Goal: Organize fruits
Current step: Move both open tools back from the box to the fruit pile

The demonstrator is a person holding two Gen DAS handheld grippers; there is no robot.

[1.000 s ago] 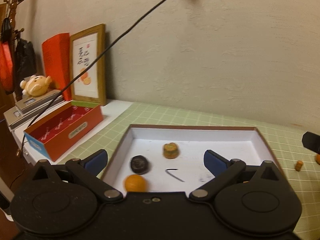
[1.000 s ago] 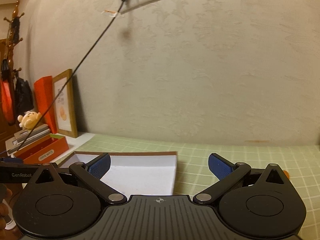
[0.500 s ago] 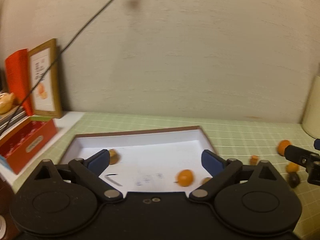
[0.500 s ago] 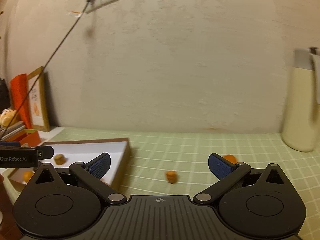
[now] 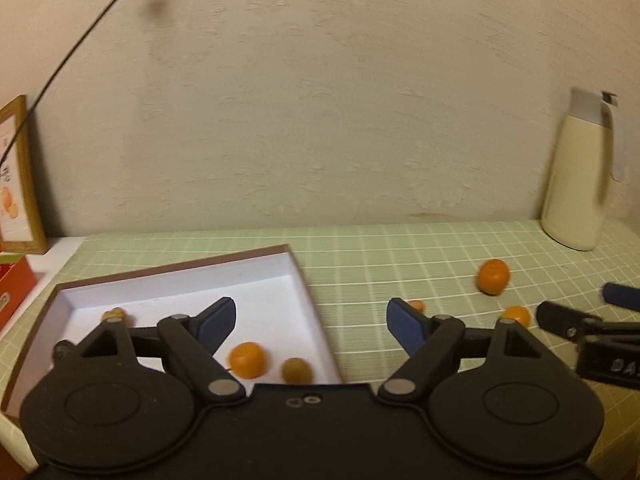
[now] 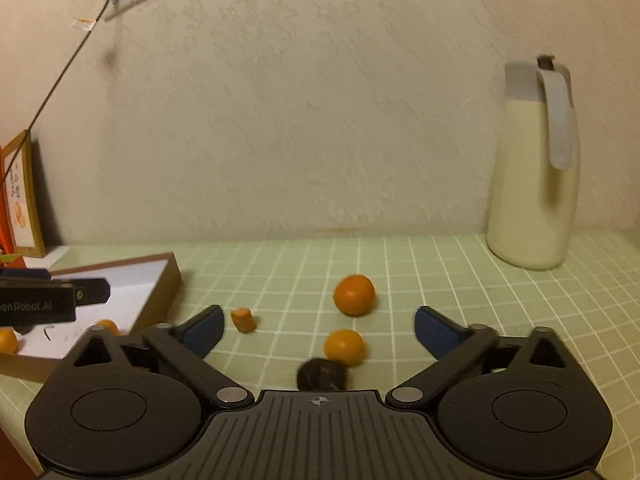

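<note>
A white tray with a brown rim [image 5: 298,276] holds an orange fruit [image 5: 247,360], a greenish fruit [image 5: 296,370] and a small brown one [image 5: 116,314]. My left gripper [image 5: 310,316] hovers over the tray's right edge, its jaws closing with nothing between the pads. On the green mat lie a big orange [image 6: 354,294], a smaller orange [image 6: 344,347], a dark fruit [image 6: 320,374] and a small orange-brown piece [image 6: 243,320]. My right gripper [image 6: 318,322] hangs just before them, jaws closing, pads touching nothing.
A cream jug with a grey handle [image 6: 532,184] stands at the back right against the wall. A framed picture [image 6: 20,196] and a red box [image 5: 14,292] sit left of the tray. A black cable [image 6: 60,76] runs from a wall socket.
Both views have swung right, from the tray toward the loose fruit and the jug. Both pairs of fingers stand narrower than a second ago.
</note>
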